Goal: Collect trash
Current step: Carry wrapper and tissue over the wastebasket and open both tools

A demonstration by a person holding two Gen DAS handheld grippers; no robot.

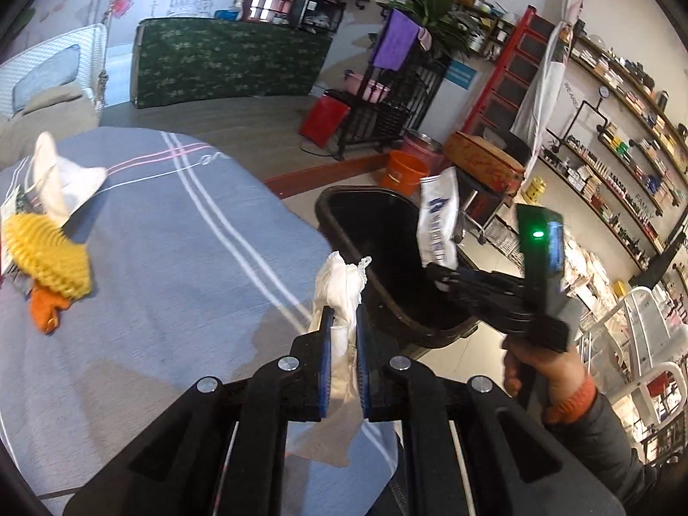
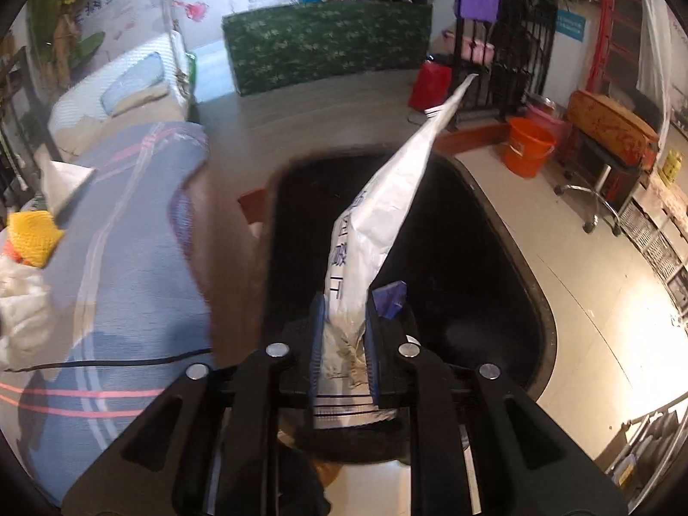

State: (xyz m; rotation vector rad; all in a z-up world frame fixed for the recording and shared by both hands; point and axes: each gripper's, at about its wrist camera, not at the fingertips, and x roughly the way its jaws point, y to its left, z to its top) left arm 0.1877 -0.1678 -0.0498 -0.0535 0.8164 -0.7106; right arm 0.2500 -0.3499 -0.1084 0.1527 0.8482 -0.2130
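My left gripper [image 1: 344, 314] is shut on a crumpled white tissue [image 1: 339, 279], held over the table's edge beside a black bin [image 1: 327, 215]. My right gripper [image 2: 344, 301] is shut on a white printed packet [image 2: 387, 198] that sticks up over the bin's dark opening [image 2: 546, 314]. In the left wrist view the same packet [image 1: 438, 223] stands above the bin, with the right gripper [image 1: 438, 275] and a person's hand [image 1: 546, 374] behind it. On the blue-grey tablecloth [image 1: 172, 236] lie a yellow foam net [image 1: 47, 253], orange peel [image 1: 45, 314] and white paper [image 1: 60, 180].
The bin stands on the floor right beside the table. Beyond it are an orange bucket [image 1: 402, 170], a pink tub, a stool and a black rack. Shelves line the right wall, and a white chair [image 1: 645, 322] stands at the right.
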